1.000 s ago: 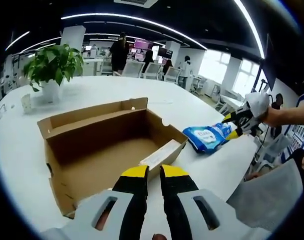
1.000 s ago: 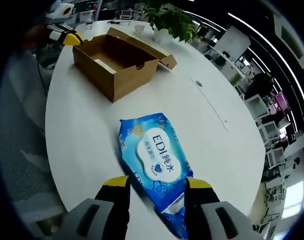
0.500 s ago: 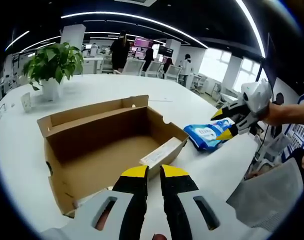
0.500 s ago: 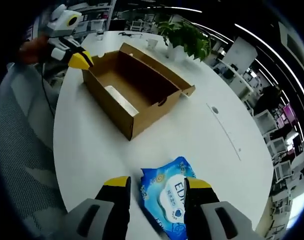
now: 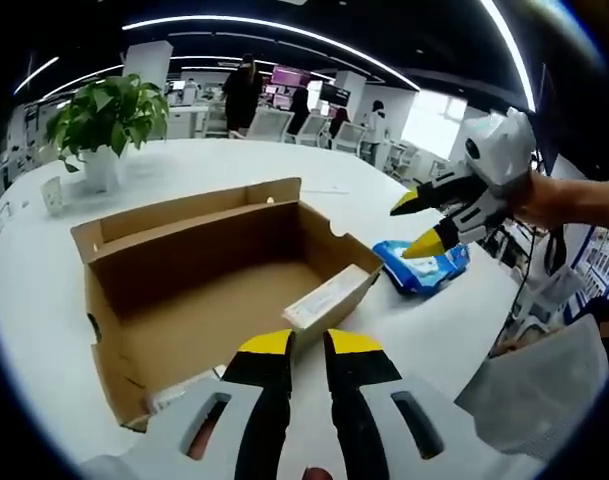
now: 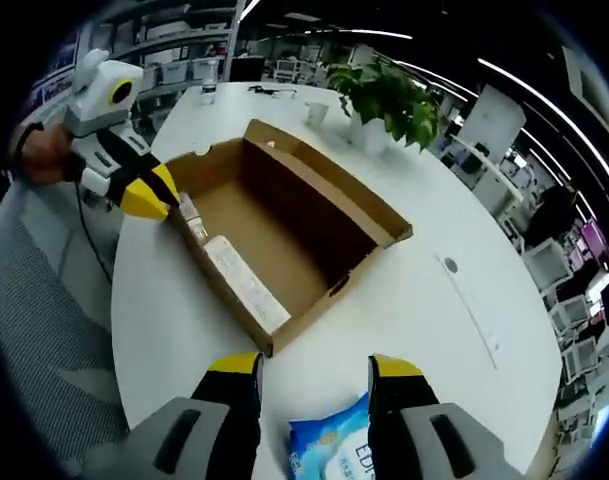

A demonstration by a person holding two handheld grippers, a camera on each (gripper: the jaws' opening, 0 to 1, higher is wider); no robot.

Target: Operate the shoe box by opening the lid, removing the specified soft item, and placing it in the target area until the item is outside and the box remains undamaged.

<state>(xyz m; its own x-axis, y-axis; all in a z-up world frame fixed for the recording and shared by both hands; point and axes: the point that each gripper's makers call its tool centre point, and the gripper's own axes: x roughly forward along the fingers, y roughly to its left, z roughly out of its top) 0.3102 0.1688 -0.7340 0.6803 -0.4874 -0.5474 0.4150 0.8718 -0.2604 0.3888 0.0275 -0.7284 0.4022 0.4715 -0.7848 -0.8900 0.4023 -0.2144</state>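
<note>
My left gripper points forward over the near end of the open shoe box, its two yellow-tipped jaws nearly together with only a thin slit between them and nothing held. In the right gripper view I see that same gripper at ten o'clock, my hand behind it, its tip at the box's short end.

My right gripper rises from six o'clock with its jaws spread wide and empty. Between and below them lies the blue wipes pack, flat on the white table, out of the box and just off its near corner. From the left gripper view the right gripper hangs at two o'clock above the wipes pack, jaws parted, slanted down toward the table, apart from the pack.

The box stands with its lid folded back flat on the far side; a white paper strip lies along the inside of one long wall. A potted plant stands beyond the box at eleven o'clock.
</note>
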